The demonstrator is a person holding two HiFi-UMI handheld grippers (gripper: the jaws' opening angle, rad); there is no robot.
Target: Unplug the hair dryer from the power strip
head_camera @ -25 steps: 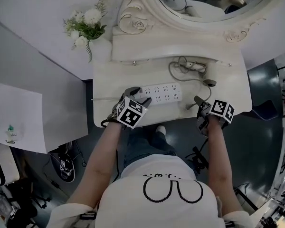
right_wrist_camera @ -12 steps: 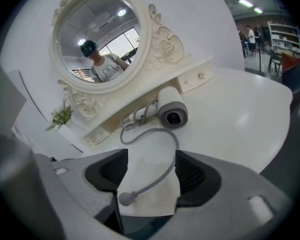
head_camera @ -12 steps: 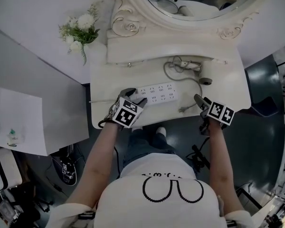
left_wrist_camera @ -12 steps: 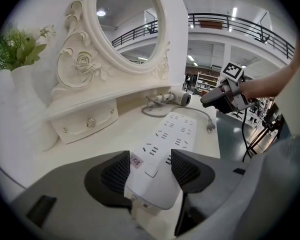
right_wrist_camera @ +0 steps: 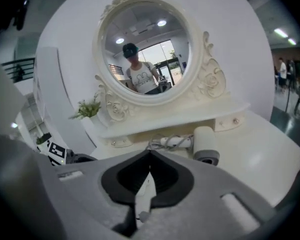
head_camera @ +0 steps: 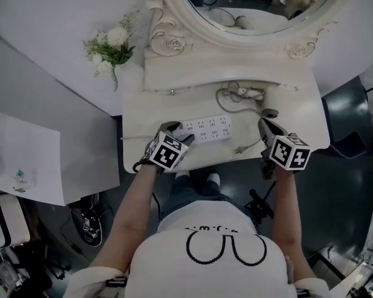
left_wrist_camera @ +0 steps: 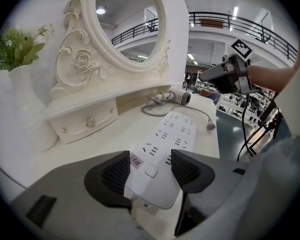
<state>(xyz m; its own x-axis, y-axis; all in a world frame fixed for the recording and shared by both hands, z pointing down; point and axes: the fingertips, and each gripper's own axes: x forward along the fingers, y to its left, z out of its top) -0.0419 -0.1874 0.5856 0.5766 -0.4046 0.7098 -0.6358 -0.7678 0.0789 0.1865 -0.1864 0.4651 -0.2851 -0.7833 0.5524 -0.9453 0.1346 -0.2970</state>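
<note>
The white power strip (head_camera: pixel 206 129) lies on the dressing table (head_camera: pixel 298 132). My left gripper (head_camera: pixel 176 129) is shut on its near end; in the left gripper view both pads (left_wrist_camera: pixel 115 171) press the power strip (left_wrist_camera: pixel 165 146). All of its sockets stand empty. The hair dryer's plug (head_camera: pixel 239 149) rests loose on the table to the right of the strip, and the plug (left_wrist_camera: pixel 211 127) shows there on its grey cord. The hair dryer (head_camera: pixel 270 112) lies further back, below the mirror. My right gripper (head_camera: pixel 265 128) hovers shut above the table's right part, its fingertips (right_wrist_camera: pixel 150 155) meeting on nothing.
An ornate oval mirror (head_camera: pixel 255 5) with a shelf and a small drawer (left_wrist_camera: pixel 90 121) stands at the back. A white vase of flowers (head_camera: pixel 115 42) is at the back left. The table's front edge (head_camera: pixel 193 165) runs just behind both grippers, with dark floor and cables below.
My right gripper has risen off the table, rolled and closed empty. The plug now lies free on the table beside the strip. My left gripper has kept its hold.
</note>
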